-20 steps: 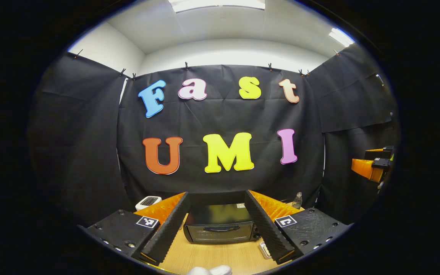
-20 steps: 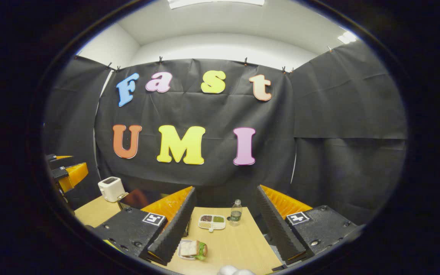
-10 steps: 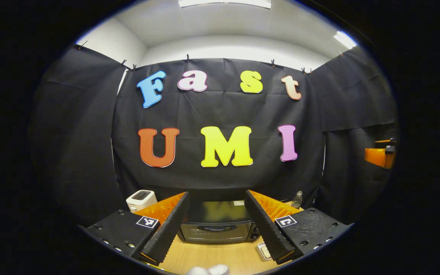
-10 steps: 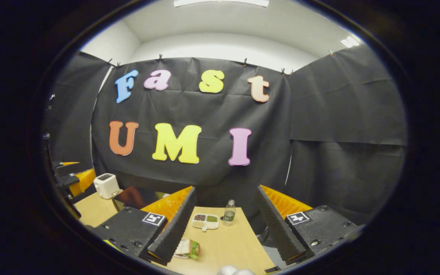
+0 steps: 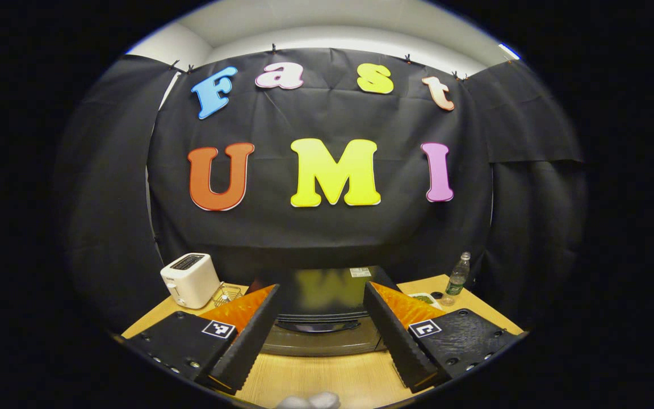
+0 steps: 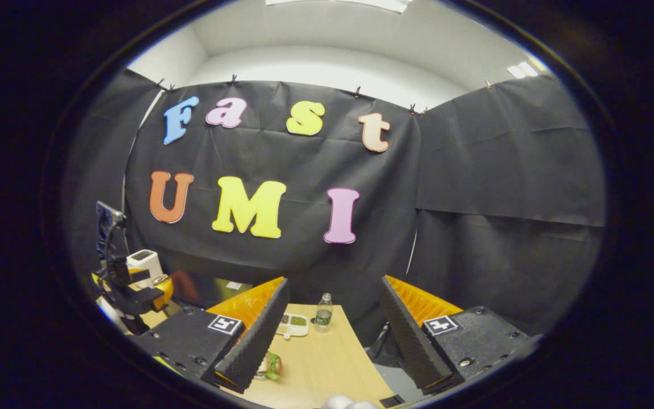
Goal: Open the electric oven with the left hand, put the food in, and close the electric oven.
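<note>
We held left gripper (image 5: 320, 335) wide open, empty, facing closed electric oven (image 5: 318, 318) on wooden table (image 5: 327, 378). Right gripper (image 6: 327, 335) also wide open, empty; sandwich (image 6: 269, 365), probably, lay half-hidden beside its left finger. White toaster (image 5: 191, 279) stood left of oven.

On the table (image 5: 327, 380) stood: one electric oven (image 5: 318, 309), one toaster (image 5: 189, 279), one bottle (image 5: 456, 278), one divided dish (image 6: 293, 324), one sandwich (image 6: 270, 366), one wire rack (image 5: 226, 293).
</note>
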`<action>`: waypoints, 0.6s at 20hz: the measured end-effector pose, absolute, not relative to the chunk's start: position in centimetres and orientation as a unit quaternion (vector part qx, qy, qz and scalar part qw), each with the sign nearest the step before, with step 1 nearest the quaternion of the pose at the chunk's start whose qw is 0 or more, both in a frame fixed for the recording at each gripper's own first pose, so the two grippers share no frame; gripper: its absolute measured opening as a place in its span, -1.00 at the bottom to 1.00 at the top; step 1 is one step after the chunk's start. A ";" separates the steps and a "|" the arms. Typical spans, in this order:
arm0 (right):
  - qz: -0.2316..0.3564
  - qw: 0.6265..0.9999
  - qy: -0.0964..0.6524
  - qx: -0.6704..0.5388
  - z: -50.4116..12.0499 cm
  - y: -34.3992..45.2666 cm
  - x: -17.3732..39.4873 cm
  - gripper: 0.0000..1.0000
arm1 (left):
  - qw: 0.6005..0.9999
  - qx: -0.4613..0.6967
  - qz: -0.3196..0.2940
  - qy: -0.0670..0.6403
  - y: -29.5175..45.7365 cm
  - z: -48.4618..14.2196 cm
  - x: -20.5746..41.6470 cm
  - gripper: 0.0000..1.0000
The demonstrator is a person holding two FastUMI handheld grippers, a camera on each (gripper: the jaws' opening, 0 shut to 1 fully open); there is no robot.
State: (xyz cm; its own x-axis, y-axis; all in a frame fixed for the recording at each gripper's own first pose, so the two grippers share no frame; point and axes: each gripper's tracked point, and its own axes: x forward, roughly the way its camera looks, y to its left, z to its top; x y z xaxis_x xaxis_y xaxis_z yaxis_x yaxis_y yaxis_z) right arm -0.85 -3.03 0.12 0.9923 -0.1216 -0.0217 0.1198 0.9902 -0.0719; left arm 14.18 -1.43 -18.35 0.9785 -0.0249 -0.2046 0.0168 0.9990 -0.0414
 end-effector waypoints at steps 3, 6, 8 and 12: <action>-0.080 0.996 0.032 -0.037 -1.2 -3.8 -1.0 0.90 | 0.991 -0.017 -0.007 0.134 -1.3 -21.8 16.6 0.91; -0.098 0.994 0.045 -0.037 -1.9 -4.3 -1.0 0.90 | 0.987 -0.018 -0.013 0.160 -1.4 -24.8 18.5 0.90; -0.105 0.992 0.053 -0.036 -2.4 -4.5 -0.9 0.90 | 0.982 -0.014 -0.018 0.189 -1.6 -27.0 19.2 0.92; -0.108 0.991 0.067 -0.040 -3.2 -4.1 -0.9 0.90 | 0.972 -0.008 -0.017 0.235 -1.4 -30.3 18.8 0.92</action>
